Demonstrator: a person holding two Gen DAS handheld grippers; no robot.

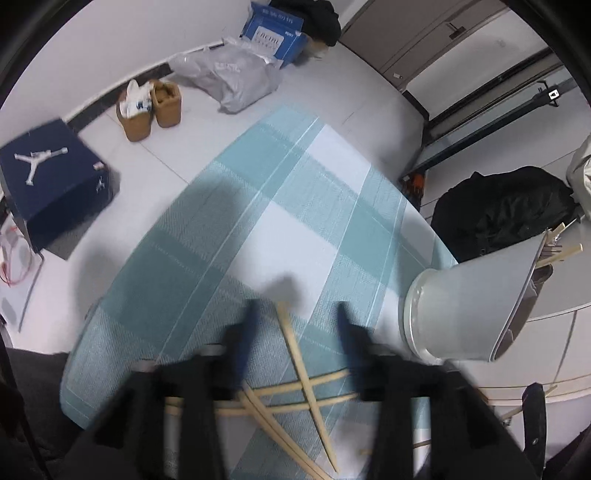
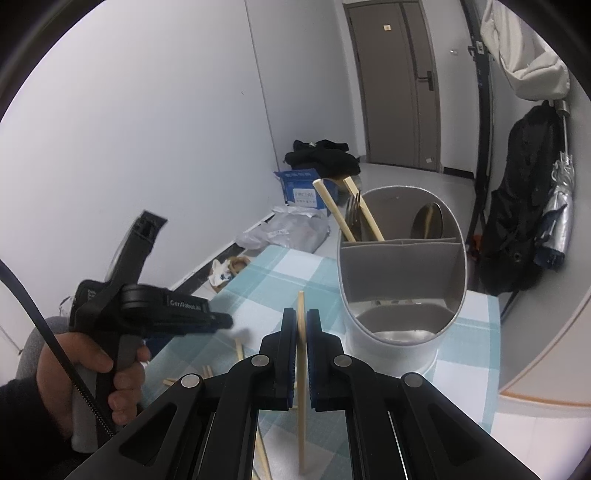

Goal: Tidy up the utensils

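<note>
Several wooden chopsticks point(image 1: 295, 391) lie crossed on the teal checked cloth point(image 1: 258, 206). My left gripper point(image 1: 298, 306) hovers over them, blurred, its jaws apart; one chopstick's tip shows in the gap, with neither pad touching it. To the right stands the white oval utensil holder point(image 1: 469, 306). In the right wrist view my right gripper point(image 2: 301, 317) is shut on a single chopstick point(image 2: 301, 424), held upright in front of the holder point(image 2: 391, 266). Its back compartments hold two chopsticks point(image 2: 332, 210), a fork point(image 2: 354, 214) and a spoon point(image 2: 428, 221). A hand grasps the left gripper point(image 2: 221, 320) at the left.
On the floor beyond the table are a navy shoe box point(image 1: 55, 177), brown slippers point(image 1: 151, 107), a grey plastic bag point(image 1: 229, 77) and a blue carton point(image 1: 273, 33). A black backpack point(image 1: 506, 210) sits right of the table. The holder stands near the cloth's right edge.
</note>
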